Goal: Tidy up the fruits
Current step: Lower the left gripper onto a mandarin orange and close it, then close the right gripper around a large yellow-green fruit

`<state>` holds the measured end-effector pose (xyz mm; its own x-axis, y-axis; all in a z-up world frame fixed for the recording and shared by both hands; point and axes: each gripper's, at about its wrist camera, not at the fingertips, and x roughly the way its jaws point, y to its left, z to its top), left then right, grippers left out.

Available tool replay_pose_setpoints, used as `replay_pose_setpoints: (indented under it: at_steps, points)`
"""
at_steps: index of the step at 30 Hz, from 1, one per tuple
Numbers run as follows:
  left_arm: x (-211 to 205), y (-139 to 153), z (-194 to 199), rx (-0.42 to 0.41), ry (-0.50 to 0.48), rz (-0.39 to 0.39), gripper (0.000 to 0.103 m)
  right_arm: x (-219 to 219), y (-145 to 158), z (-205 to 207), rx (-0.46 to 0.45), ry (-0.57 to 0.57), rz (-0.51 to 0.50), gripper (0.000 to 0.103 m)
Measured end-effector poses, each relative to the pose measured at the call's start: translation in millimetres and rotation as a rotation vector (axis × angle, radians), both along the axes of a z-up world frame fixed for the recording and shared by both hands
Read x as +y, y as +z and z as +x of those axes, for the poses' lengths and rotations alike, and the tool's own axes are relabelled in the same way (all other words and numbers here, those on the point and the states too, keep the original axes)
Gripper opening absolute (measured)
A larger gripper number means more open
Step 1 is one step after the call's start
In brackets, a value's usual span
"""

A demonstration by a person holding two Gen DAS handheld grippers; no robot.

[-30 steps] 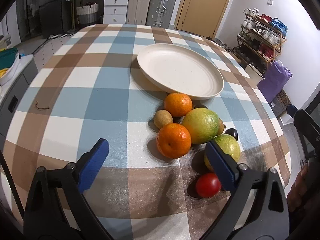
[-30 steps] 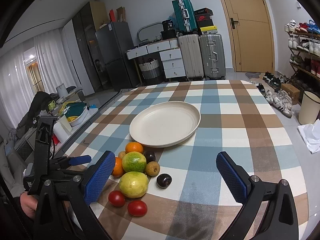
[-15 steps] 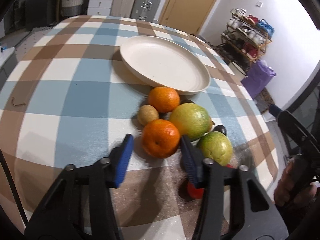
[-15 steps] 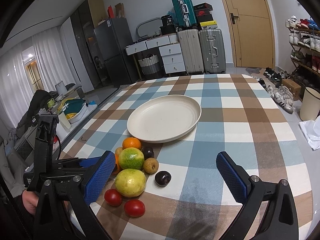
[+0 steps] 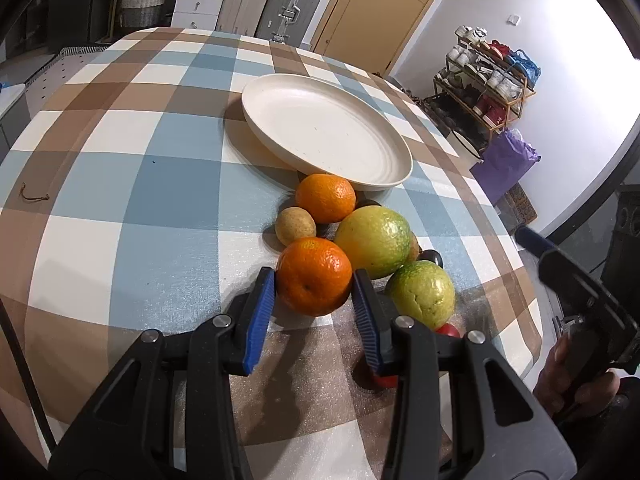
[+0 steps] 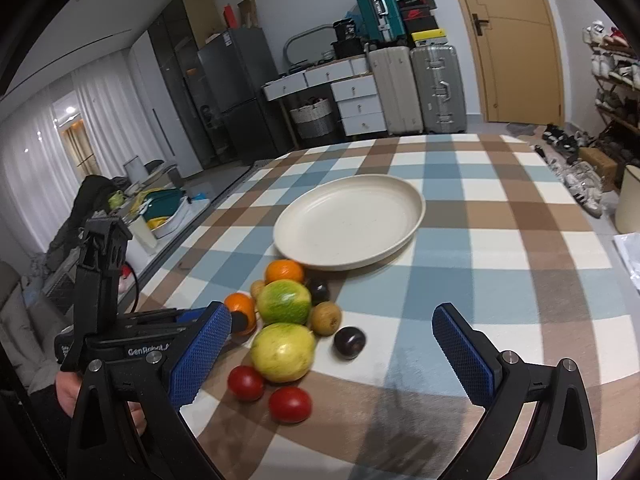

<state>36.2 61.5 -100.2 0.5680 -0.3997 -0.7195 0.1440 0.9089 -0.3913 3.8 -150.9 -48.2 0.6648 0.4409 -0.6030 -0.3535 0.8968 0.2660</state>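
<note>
My left gripper point(image 5: 314, 300) is shut on the near orange point(image 5: 313, 276), its blue pads against both sides; the fruit rests on the checked tablecloth. Behind it lie a second orange point(image 5: 326, 198), a small brown fruit point(image 5: 295, 226), a yellow-green citrus point(image 5: 374, 236), a green citrus point(image 5: 422, 294) and a partly hidden tomato point(image 5: 448, 330). An empty cream plate point(image 5: 324, 130) sits beyond. My right gripper point(image 6: 332, 354) is open and empty, above the table near the pile: held orange point(image 6: 240, 310), two tomatoes point(image 6: 290, 404), dark plum point(image 6: 349, 342), plate point(image 6: 348, 226).
The round table's edge point(image 5: 516, 292) curves away on the right. A small brown loop point(image 5: 34, 197) lies on the cloth at left. Suitcases point(image 6: 434, 88), drawers and a shoe rack point(image 5: 488, 80) stand beyond the table.
My left gripper has moved forward and closed from wide open onto the near orange. My right gripper has stayed open, drifting slightly nearer the pile.
</note>
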Motion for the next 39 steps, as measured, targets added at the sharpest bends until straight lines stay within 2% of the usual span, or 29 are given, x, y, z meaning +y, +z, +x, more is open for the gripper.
replay_pose_setpoints:
  at_steps: [14, 21, 32, 35, 39]
  points:
    - [12, 17, -16, -0.055, 0.013, -0.008, 0.036, 25, -23, 1, 0.102, 0.08, 0.034, 0.103]
    - [15, 21, -22, -0.064, 0.012, -0.013, 0.036, 30, -36, 8, 0.179, 0.084, 0.068, 0.103]
    - [18, 22, -24, -0.066, 0.012, -0.018, 0.036, 40, -46, 14, 0.242, 0.107, 0.089, 0.102]
    - [18, 22, -24, -0.065, 0.01, -0.017, 0.036, 42, -47, 16, 0.246, 0.103, 0.085, 0.101]
    - [20, 22, -23, -0.058, 0.01, -0.024, 0.036, 43, -49, 18, 0.25, 0.099, 0.094, 0.095]
